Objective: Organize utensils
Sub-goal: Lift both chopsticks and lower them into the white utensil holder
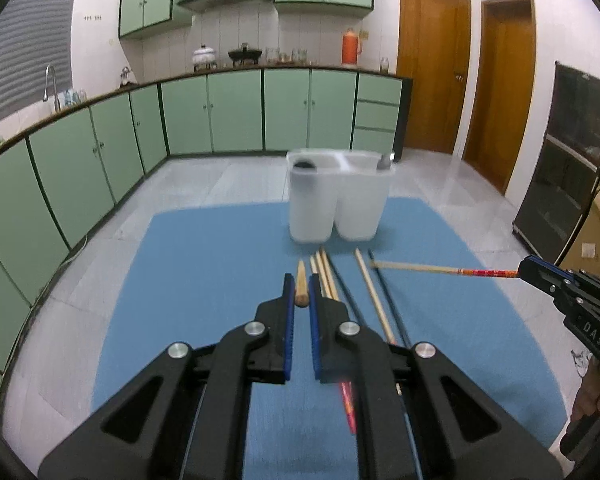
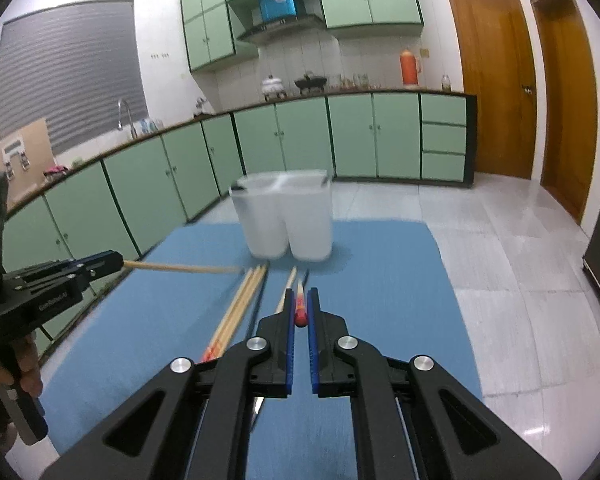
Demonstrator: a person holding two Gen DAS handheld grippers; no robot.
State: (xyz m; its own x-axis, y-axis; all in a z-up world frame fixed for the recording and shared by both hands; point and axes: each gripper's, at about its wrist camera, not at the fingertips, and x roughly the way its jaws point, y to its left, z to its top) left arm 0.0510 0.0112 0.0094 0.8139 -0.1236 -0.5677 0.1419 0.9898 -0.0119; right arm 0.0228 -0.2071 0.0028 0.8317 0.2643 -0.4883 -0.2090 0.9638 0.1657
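Blue mat (image 1: pixel 204 264) on tiled kitchen floor (image 1: pixel 228 180)

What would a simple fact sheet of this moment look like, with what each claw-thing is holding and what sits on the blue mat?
Setting: kitchen floor, blue mat
Left gripper: shut on a plain wooden chopstick
Right gripper: shut on a red-ended chopstick
Container: white two-compartment holder, standing upright on the mat's far part
Holder contents: a dark item in the left compartment, a grey one in the right; too blurred to name
Loose chopsticks: several wooden and dark ones lying on the mat between the grippers and the holder
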